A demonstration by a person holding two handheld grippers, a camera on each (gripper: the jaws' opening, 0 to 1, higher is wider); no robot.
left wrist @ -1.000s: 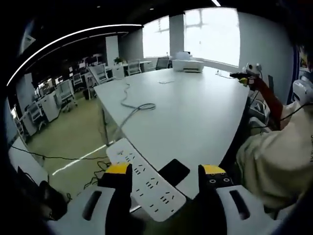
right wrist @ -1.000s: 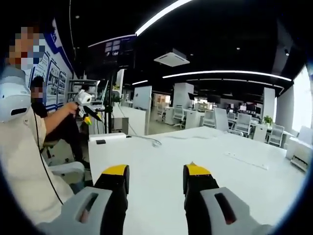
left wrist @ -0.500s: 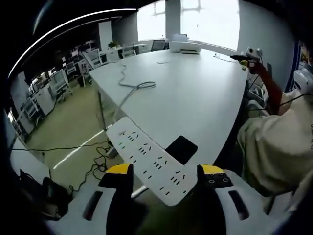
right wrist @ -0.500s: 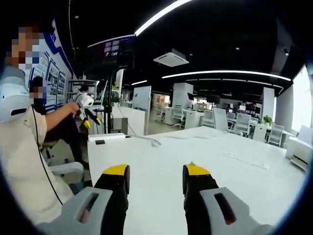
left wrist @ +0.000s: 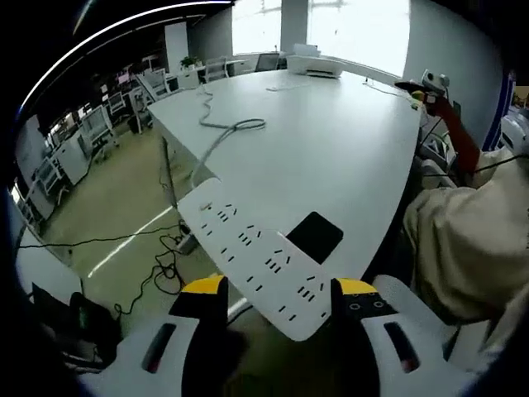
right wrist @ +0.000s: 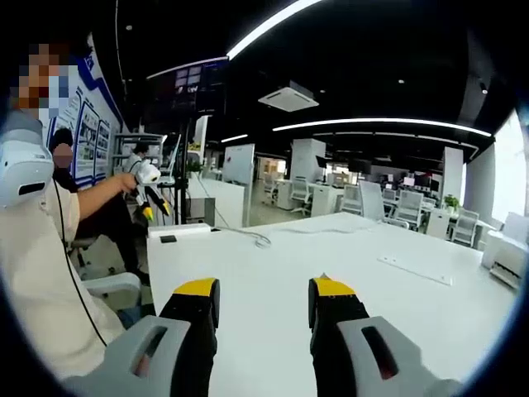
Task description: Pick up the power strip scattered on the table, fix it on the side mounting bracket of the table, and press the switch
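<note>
Left gripper view: white power strip [left wrist: 258, 260] in the lower centre of the frame, long axis running from the middle left down to the lower right, near end dipping between the yellow-tipped jaws of the left gripper [left wrist: 276, 291]. Jaws parted, one either side of that near end; whether either pad touches the strip cannot be told, though no squeeze looks made. Strip lying along the near corner of the white table [left wrist: 331, 157], just left of a black pad [left wrist: 314, 236] and touching or overlapping its edge. Grey cable [left wrist: 221, 136] trailing away toward the upper centre. Floor and loose black wires [left wrist: 161, 269] at lower left, below the table edge; mounting bracket not made out. Seated person's light sleeve [left wrist: 467, 248] at right.

Right gripper view: right gripper [right wrist: 263, 304] low in the frame, jaws apart and holding nothing, over bare tabletop. Another white strip-like bar [right wrist: 415, 270] far off at middle right. Person in light clothing at far left; a second person behind, holding up another gripper tool [right wrist: 147, 178].

Judgement: left gripper far nearer the strip, so the closing falls to it, across the short width at the near end.
</note>
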